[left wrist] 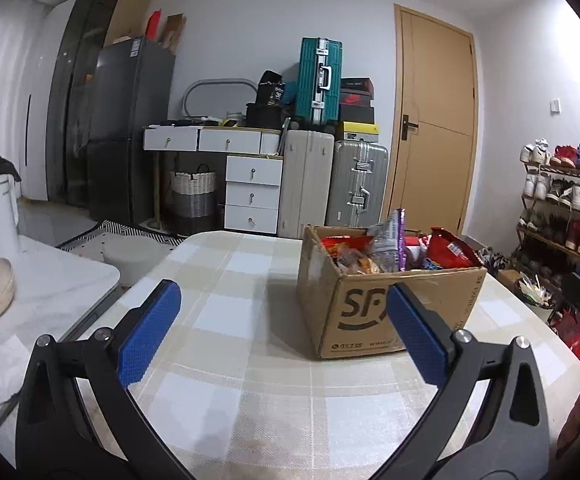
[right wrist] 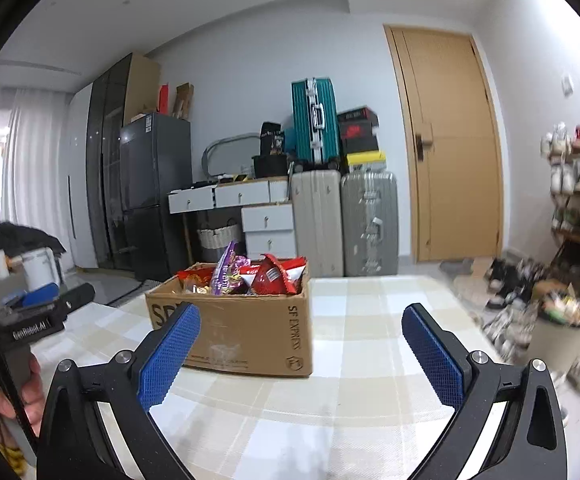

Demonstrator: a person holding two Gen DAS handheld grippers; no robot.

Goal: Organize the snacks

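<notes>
Both sets of jaws spread wide and empty above counter [left wrist: 229,360], facing snack-filled cardboard box [left wrist: 390,304].

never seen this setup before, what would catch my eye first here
A cardboard box stuffed with bright snack packets stands on the checked tablecloth. Both grippers, left and right, hang open before it. Behind, a teal suitcase tops the stack by the door.
</notes>
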